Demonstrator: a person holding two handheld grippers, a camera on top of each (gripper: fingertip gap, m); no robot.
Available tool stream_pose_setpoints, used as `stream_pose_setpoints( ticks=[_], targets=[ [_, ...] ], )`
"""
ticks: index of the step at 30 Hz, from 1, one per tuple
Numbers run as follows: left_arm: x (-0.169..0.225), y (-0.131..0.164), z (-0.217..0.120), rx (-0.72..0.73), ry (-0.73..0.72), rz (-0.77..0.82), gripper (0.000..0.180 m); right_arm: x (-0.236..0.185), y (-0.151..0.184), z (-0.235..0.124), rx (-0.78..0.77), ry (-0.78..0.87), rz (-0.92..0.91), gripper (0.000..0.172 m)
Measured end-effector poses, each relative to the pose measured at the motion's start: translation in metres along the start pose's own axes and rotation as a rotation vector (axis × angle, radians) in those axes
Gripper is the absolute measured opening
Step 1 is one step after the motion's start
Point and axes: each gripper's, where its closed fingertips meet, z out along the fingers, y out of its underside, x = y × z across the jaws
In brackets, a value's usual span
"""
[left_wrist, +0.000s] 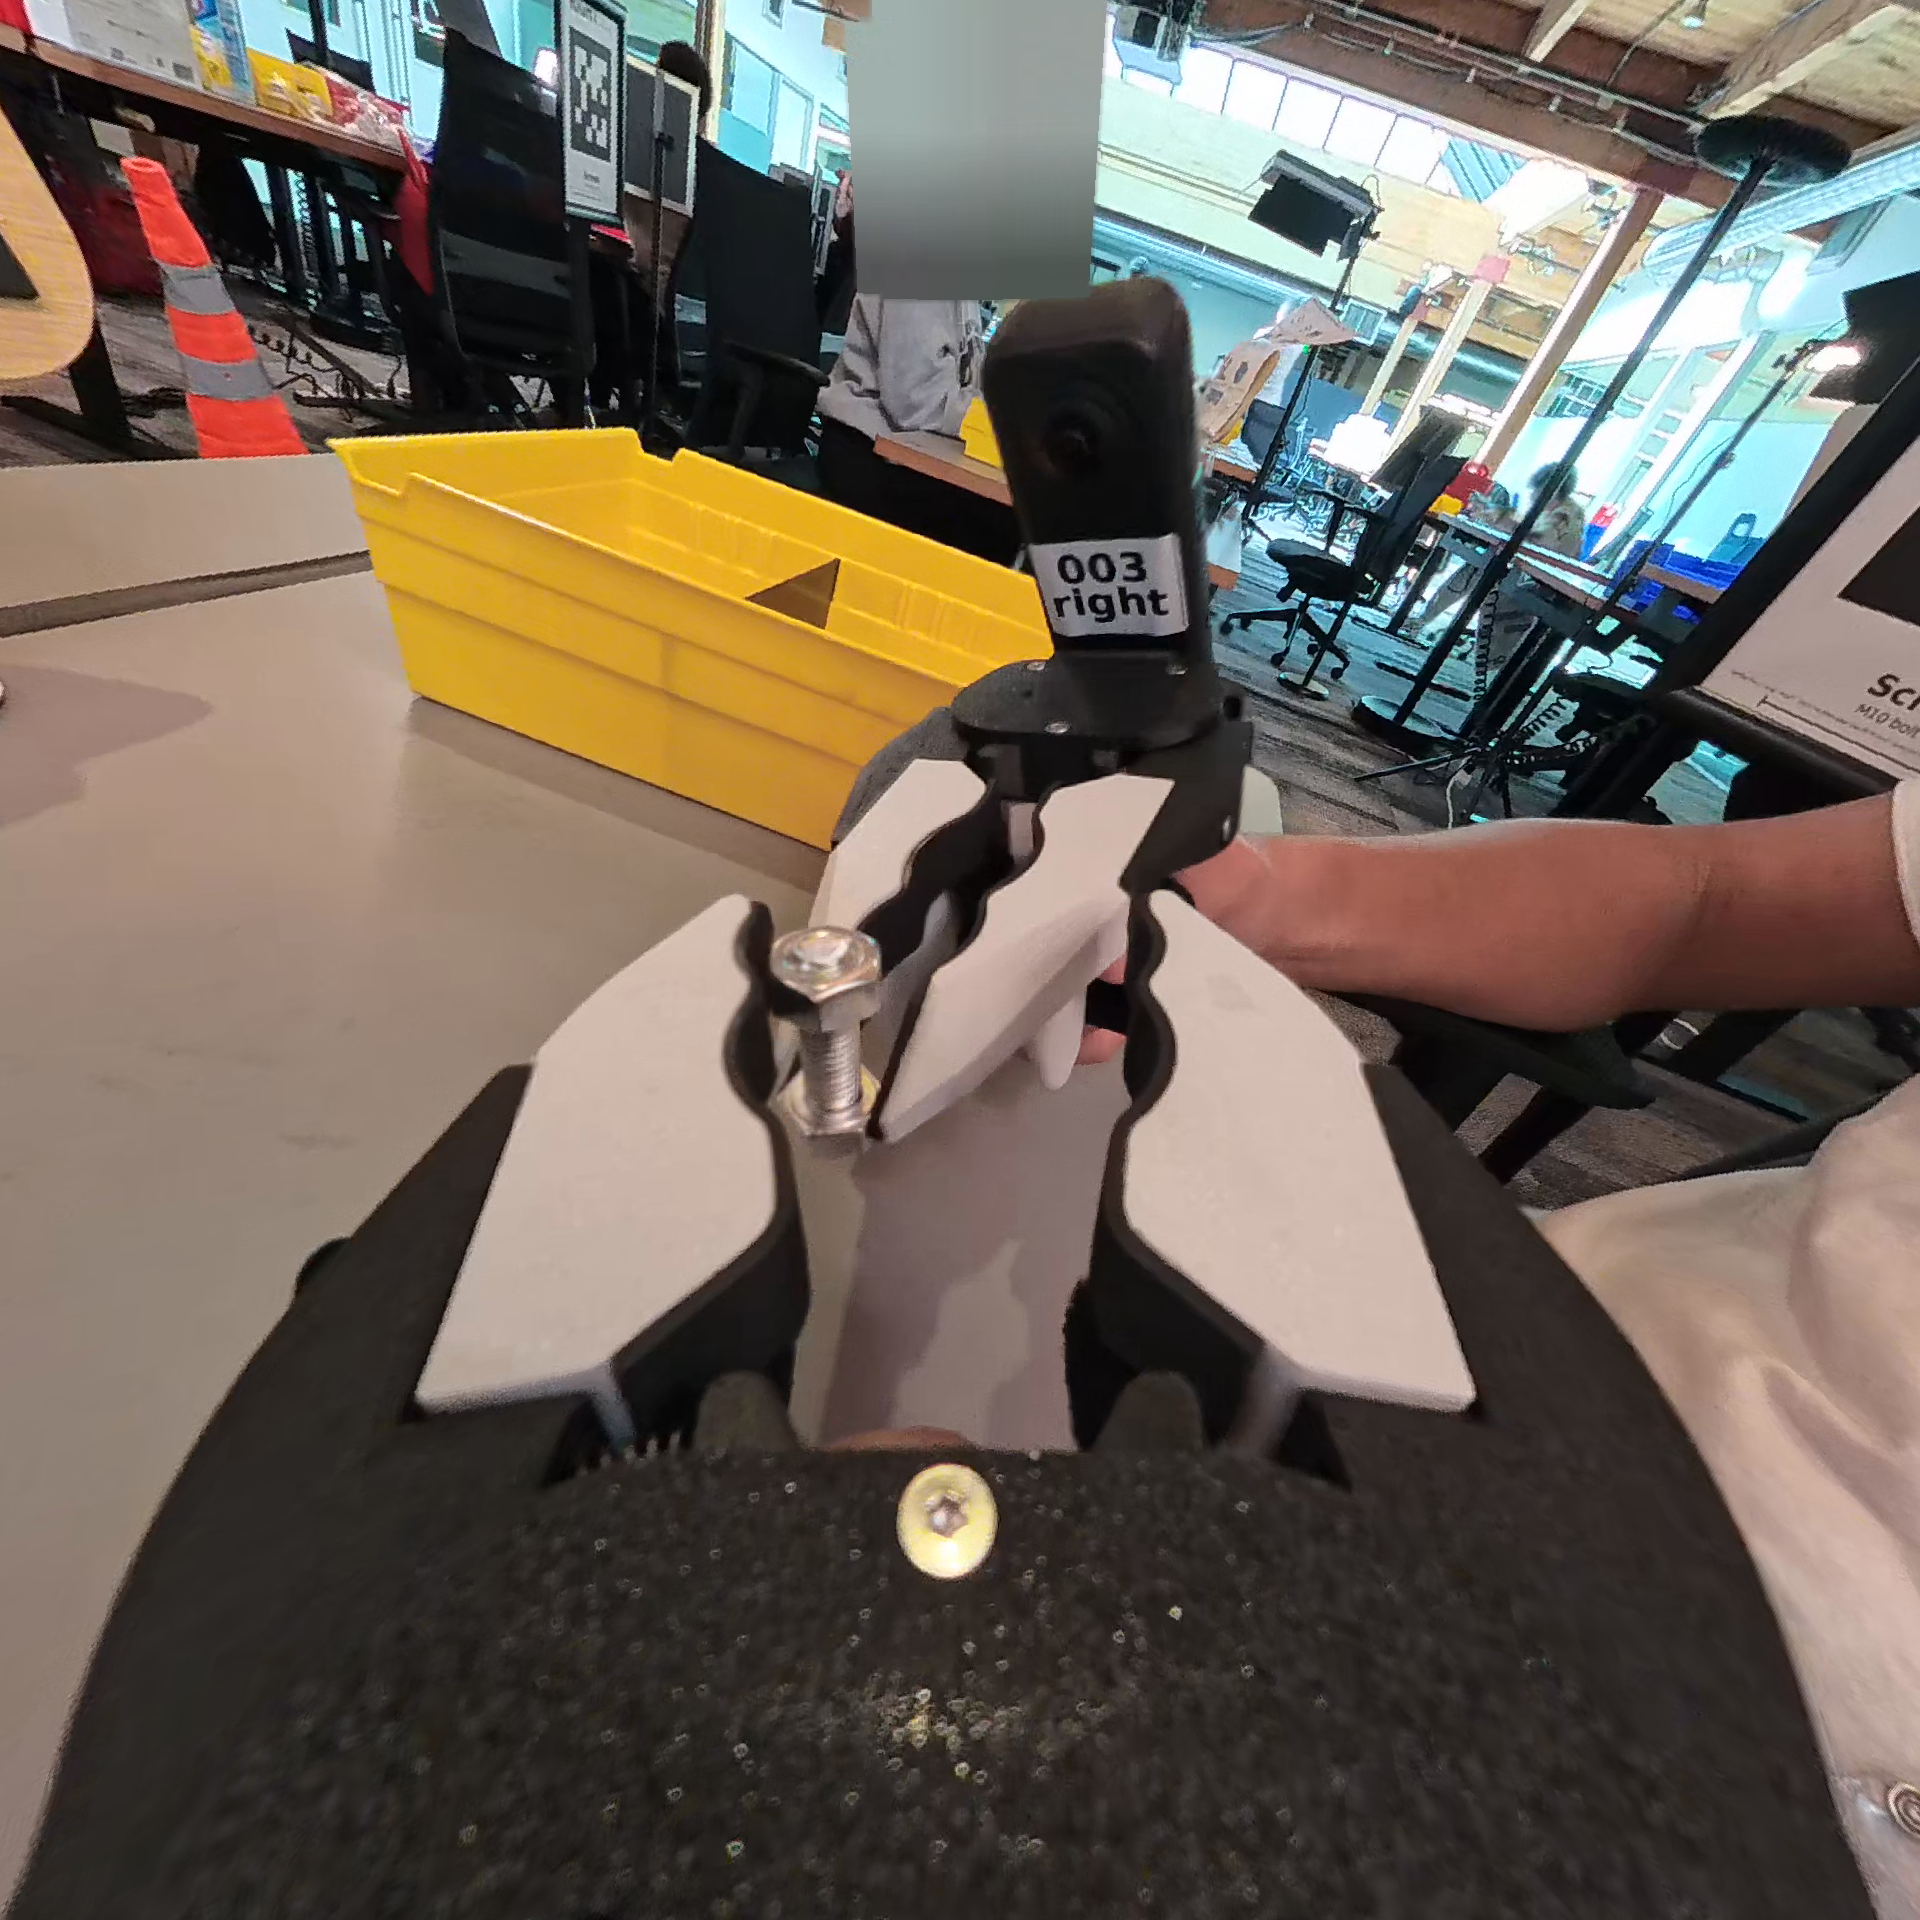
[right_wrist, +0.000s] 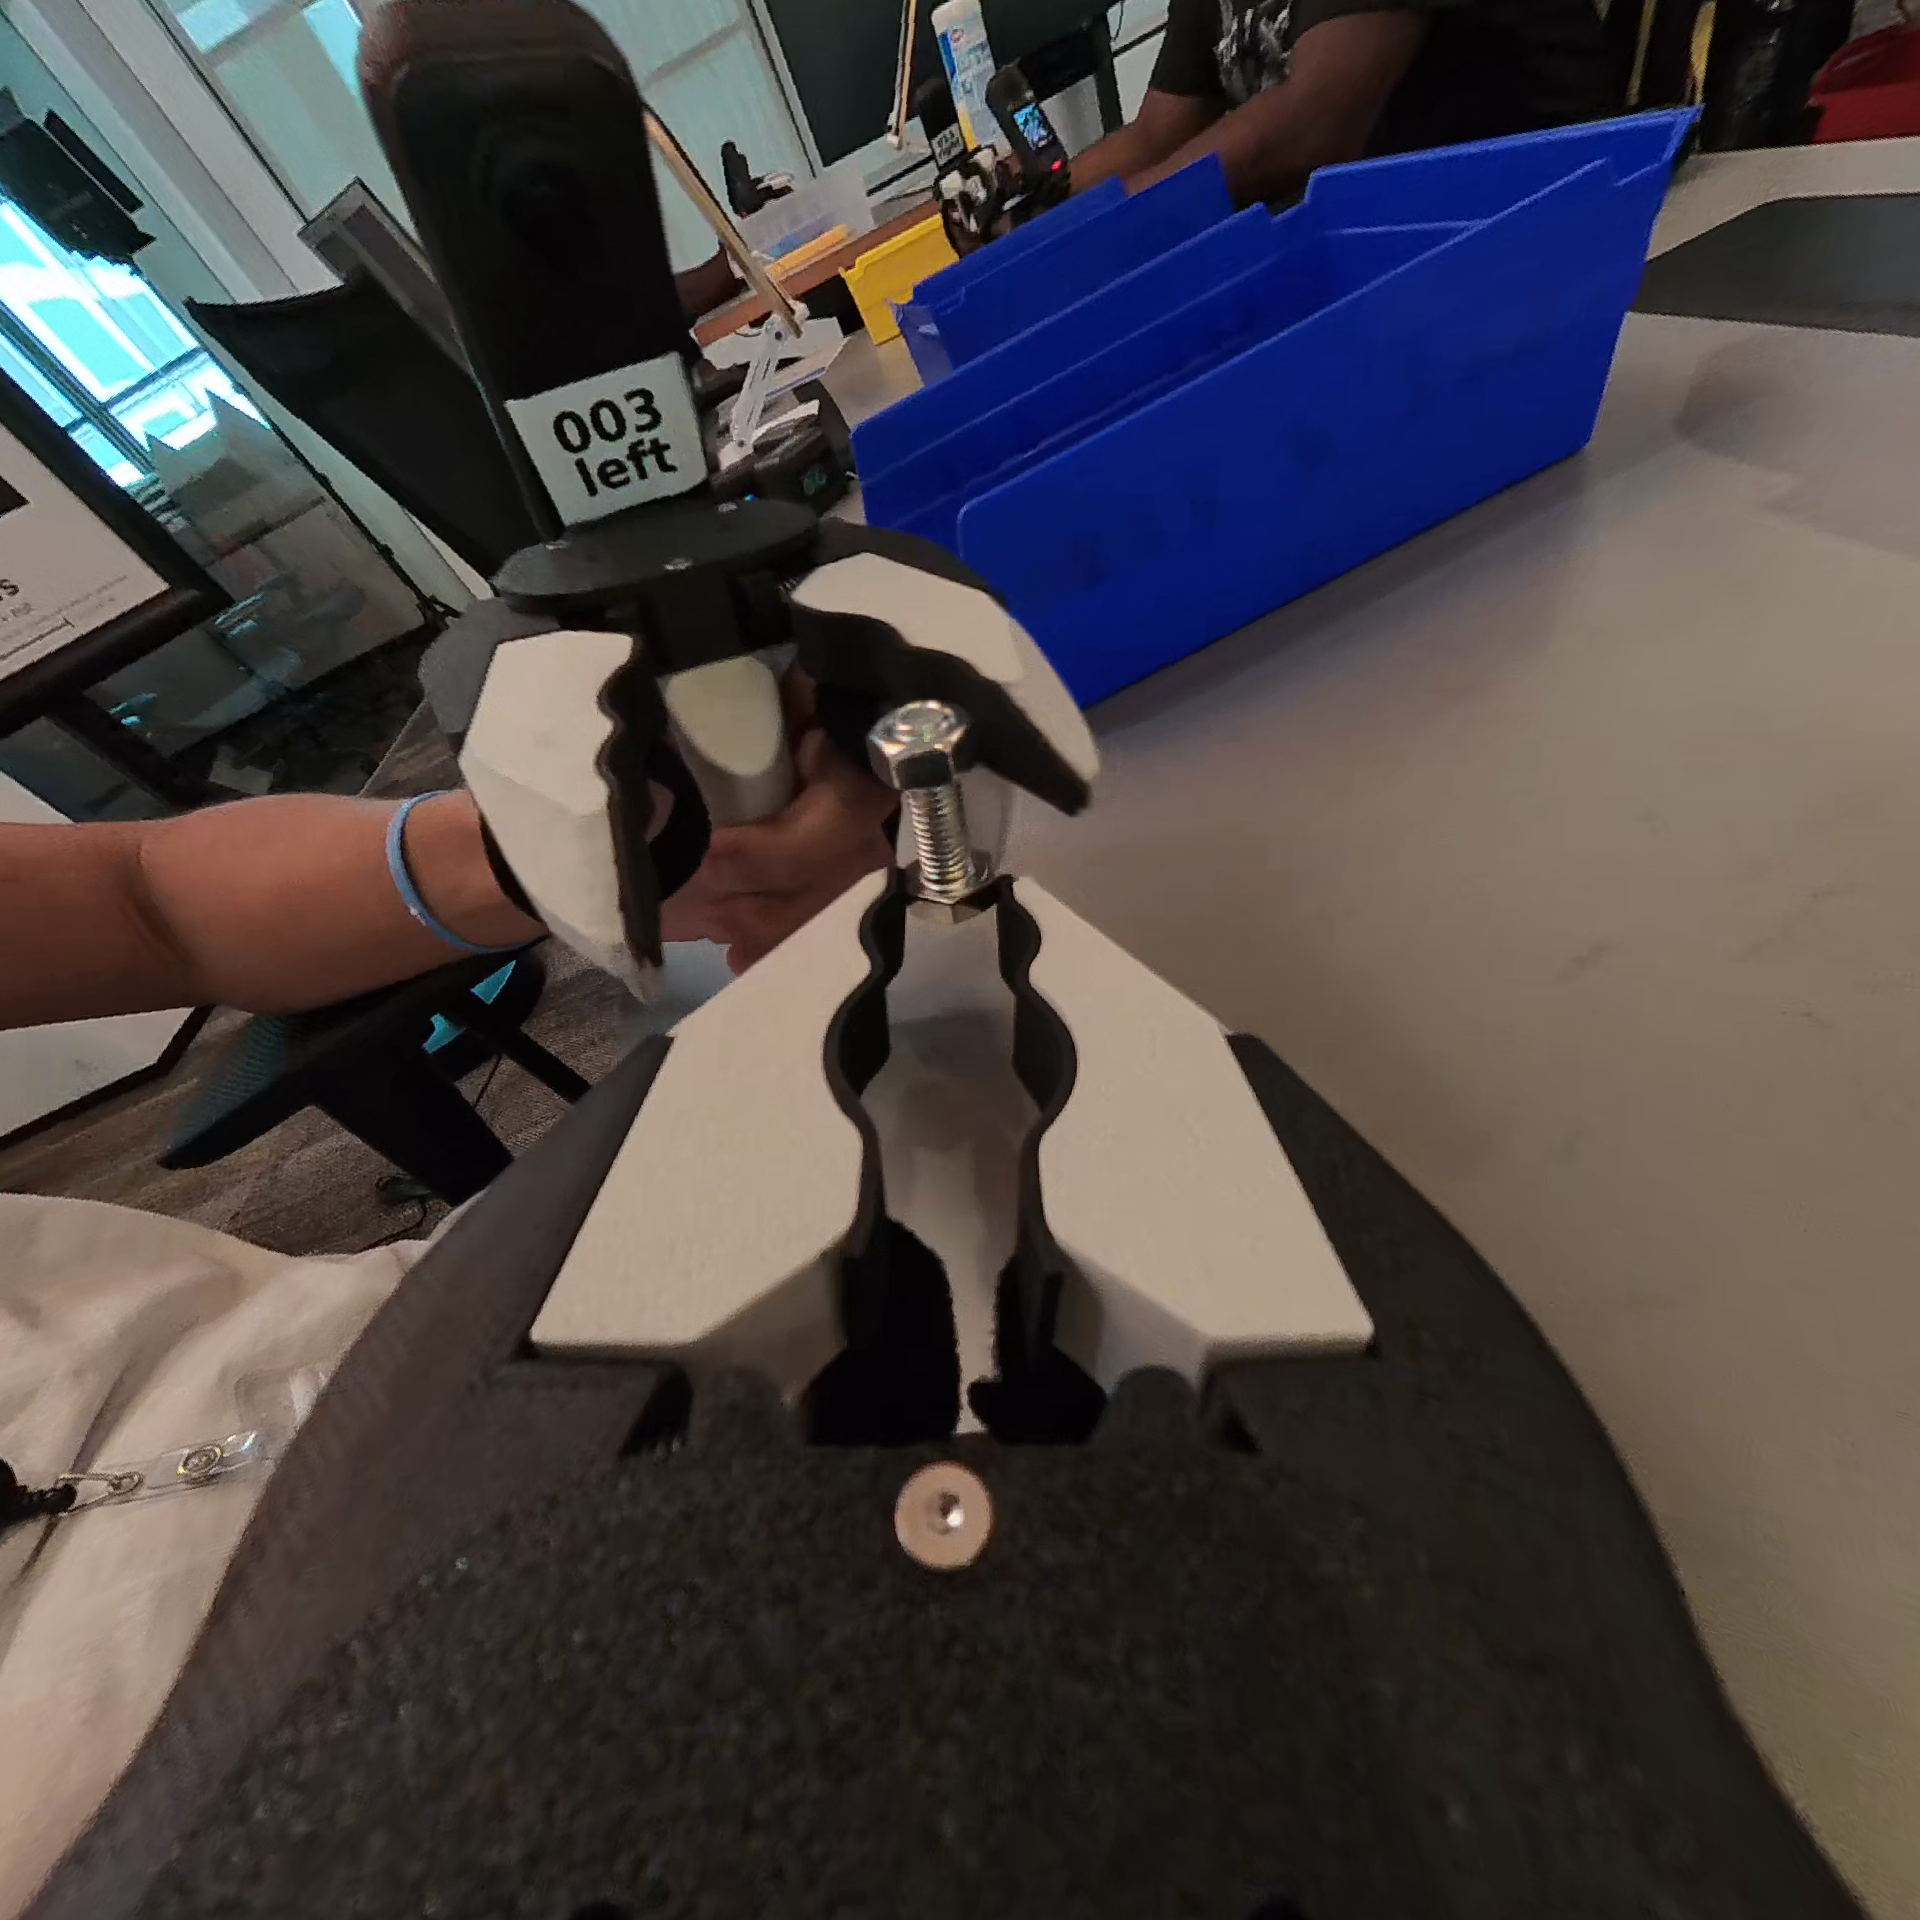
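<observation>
The right gripper (right_wrist: 948, 902) pinches the hex nut (right_wrist: 948, 906) on an upright silver steel bolt (right_wrist: 928, 800); the left gripper (left_wrist: 940, 997), spread wide, brackets its head above the grey table (right_wrist: 1507, 883).

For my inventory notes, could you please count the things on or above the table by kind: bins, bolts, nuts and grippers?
Bins: 2, a yellow bin and a blue bin
Bolts: 1, a silver bolt
Nuts: 1, a nut on the bolt's thread
Grippers: 2, the left gripper and the right gripper
Total: 6

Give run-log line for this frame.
right gripper: shut on nut, bolt upright | left gripper: open beside bolt head | table
</observation>
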Motion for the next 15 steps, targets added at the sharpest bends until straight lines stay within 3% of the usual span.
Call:
stream_pose_setpoints(
  ticks=[7,15],
  targets=[
    [-0.008,-0.007,-0.010,0.030,-0.021,-0.007,0.060,0.017,-0.006,-0.017,0.031,0.050,0.014,0.017],
    [0.002,0.002,-0.001,-0.016,0.013,0.013,0.063,-0.010,0.011,0.007,-0.066,-0.003,-0.081,0.017]
  ],
)
